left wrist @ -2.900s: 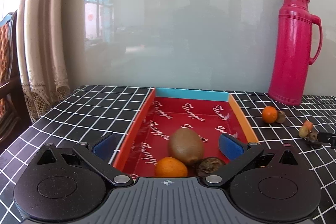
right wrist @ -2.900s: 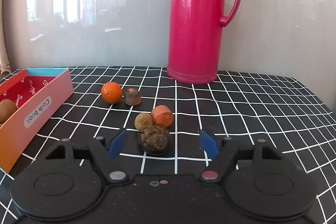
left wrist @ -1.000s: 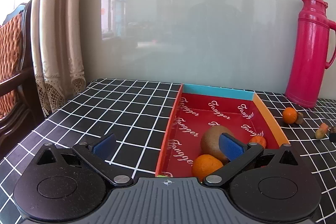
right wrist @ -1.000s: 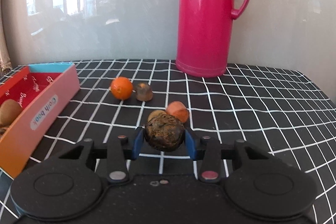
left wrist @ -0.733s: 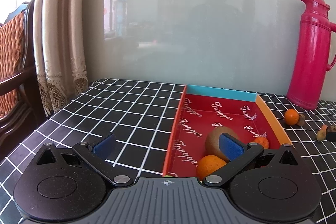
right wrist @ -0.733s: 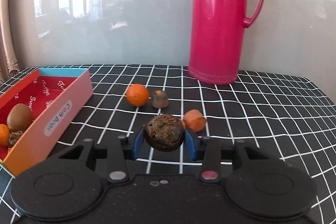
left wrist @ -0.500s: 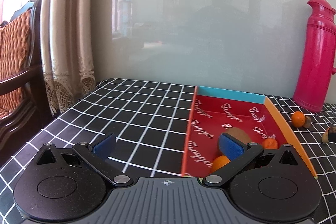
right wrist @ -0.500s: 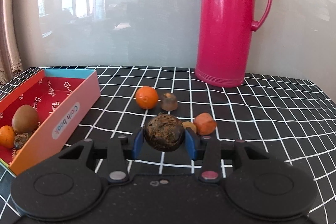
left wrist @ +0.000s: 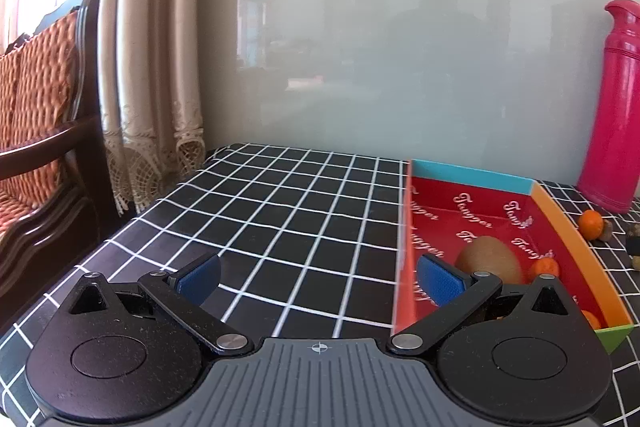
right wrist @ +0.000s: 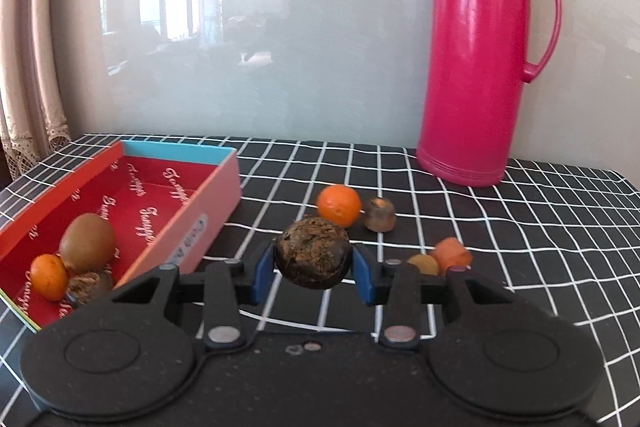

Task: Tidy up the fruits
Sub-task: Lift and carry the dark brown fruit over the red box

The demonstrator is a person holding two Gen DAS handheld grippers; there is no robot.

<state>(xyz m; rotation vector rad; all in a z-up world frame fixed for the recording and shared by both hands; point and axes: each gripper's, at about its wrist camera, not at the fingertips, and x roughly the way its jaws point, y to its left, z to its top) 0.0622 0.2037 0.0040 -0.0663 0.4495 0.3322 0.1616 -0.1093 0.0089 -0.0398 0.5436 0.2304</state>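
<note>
Black checked surface [right wrist: 520,227] fills your lower frame, red box [right wrist: 216,199] at left for collecting fruit. Your right gripper [right wrist: 313,269] clamps the dark wrinkled fruit [right wrist: 312,253] at centre; left gripper [left wrist: 318,277] gapes wide, holding nothing.

Strong daylight is pouring in from the far left of both claws, blowing out the beige lace-edged curtain [left wrist: 152,75] and washing the glossy pale wall panel [right wrist: 280,39] ahead with hazy reflections of windows and a figure. Fisheye distortion is bending the black white-gridded tablecloth [left wrist: 288,227] toward the edges. Highlights are glinting on the shiny pink plastic thermos jug [right wrist: 476,59], and the right view is looking slightly soft.
</note>
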